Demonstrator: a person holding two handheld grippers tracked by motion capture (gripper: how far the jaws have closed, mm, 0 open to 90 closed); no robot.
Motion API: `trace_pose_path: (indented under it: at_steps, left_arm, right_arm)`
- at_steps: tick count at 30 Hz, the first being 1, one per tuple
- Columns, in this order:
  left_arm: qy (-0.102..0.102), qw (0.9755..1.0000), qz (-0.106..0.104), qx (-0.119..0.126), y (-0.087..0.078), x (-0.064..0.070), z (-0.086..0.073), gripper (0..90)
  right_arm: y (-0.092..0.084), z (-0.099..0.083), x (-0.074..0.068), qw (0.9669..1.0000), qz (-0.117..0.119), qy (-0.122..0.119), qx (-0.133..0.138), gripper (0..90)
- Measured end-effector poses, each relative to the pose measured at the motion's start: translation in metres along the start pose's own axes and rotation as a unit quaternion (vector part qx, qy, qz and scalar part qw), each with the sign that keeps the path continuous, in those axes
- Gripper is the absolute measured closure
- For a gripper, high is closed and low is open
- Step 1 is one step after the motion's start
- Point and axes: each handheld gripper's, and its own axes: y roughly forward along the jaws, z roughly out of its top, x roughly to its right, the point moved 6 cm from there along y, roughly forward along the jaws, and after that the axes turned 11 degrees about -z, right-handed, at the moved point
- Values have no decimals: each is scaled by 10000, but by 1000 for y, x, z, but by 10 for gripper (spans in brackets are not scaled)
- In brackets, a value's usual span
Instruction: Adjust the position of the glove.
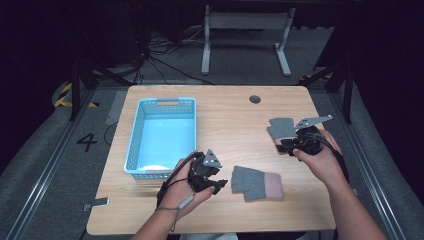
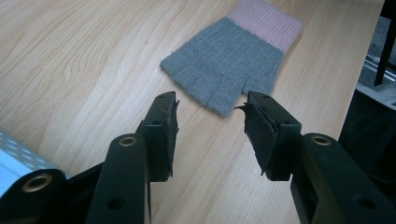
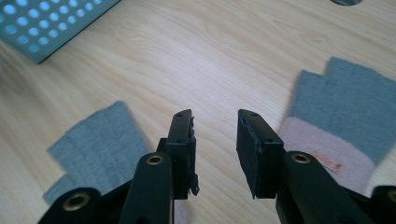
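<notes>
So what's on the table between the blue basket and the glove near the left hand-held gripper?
In the high view, the left hand-held gripper sits between the blue basket and the grey fingerless glove; otherwise bare wood.

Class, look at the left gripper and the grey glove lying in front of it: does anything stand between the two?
Nothing visible does. Bare table lies between the left gripper, its jaws apart and empty, and the grey glove.

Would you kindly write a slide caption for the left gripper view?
Open hand-held gripper poised over a grey fingerless glove with a pink cuff, on a wooden table.
</notes>
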Motion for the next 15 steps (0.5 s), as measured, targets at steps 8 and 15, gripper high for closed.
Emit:
trace_pose_path:
  at_steps: [8, 15]
  left_arm:
    - [-24, 10000, 17, 6, -1, -1, -1, 549]
    - [-34, 10000, 13, 3, -1, -2, -1, 547]
  right_arm:
    - [11, 5, 22, 9988, -301, 331, -212, 645]
    - [29, 5, 40, 9962, -477, 516, -511, 629]
